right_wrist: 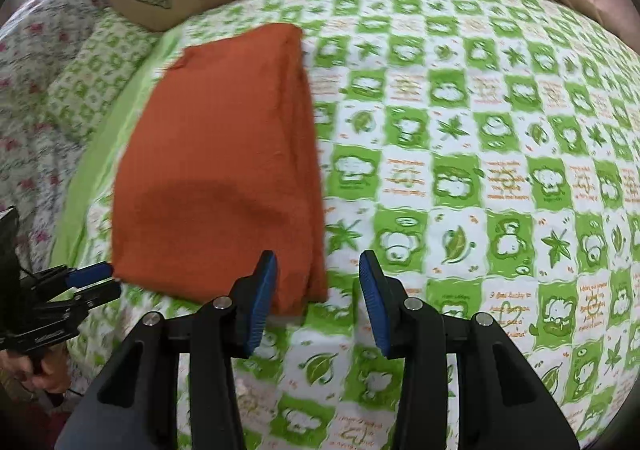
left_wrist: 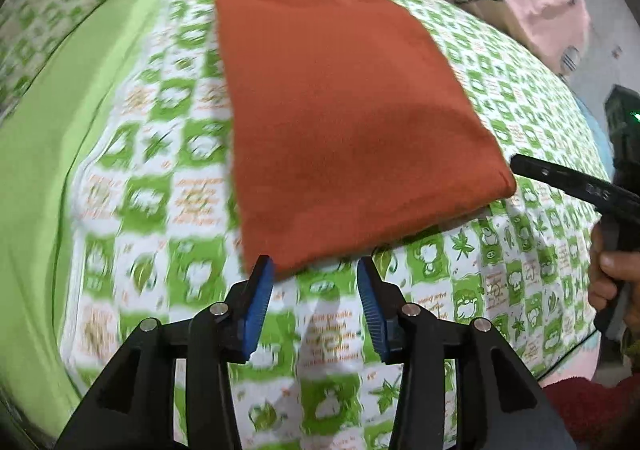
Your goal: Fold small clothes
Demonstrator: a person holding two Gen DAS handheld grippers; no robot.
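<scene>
folded orange cloth [left_wrist: 344,122] lies flat, long axis near-to-far (on your bedsheet [left_wrist: 400,330]); left gripper [left_wrist: 316,286] and right gripper [right_wrist: 318,282] both gape, empty.

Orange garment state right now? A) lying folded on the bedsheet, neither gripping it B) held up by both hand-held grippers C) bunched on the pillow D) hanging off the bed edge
A: the orange folded garment lies flat on the green-patterned bedsheet, and both the left hand-held gripper and the right hand-held gripper stand open with nothing between their pads.
</scene>
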